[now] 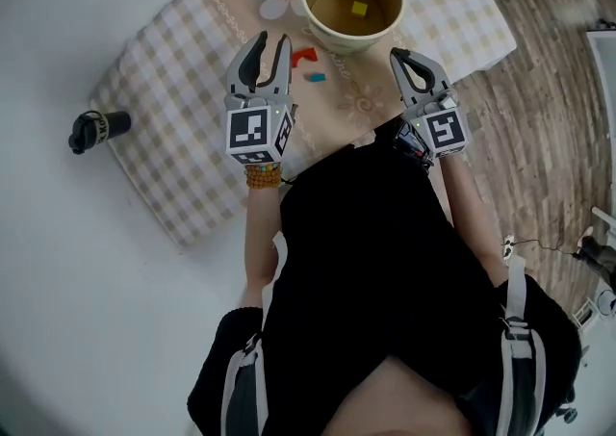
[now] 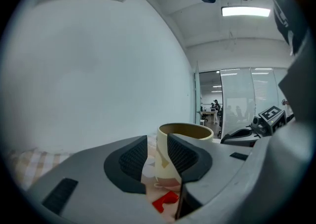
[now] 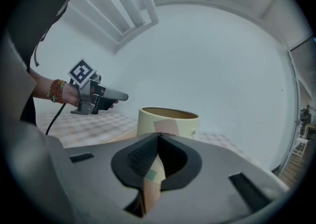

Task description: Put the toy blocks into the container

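The cream container (image 1: 353,1) near the far edge of the cloth (image 1: 183,88) is holding 1 yellow block (image 1: 359,9). The left gripper (image 1: 273,41) is hovering jaws apart—the right gripper (image 1: 398,55), jaws together.

Grey left gripper (image 1: 272,41), dark curved jaws, black ribbed pads (image 2: 132,157) on the inner faces. White marker cube (image 1: 258,133) right behind, black squares on every face. Orange-and-brown bead bracelet (image 1: 262,175) at that wrist, thin black cable (image 3: 54,116) trailing below. Right gripper (image 1: 397,55) built just the same, with its own cube (image 1: 445,129). Black top (image 1: 375,251), grey shoulder straps (image 1: 514,326) edged in white
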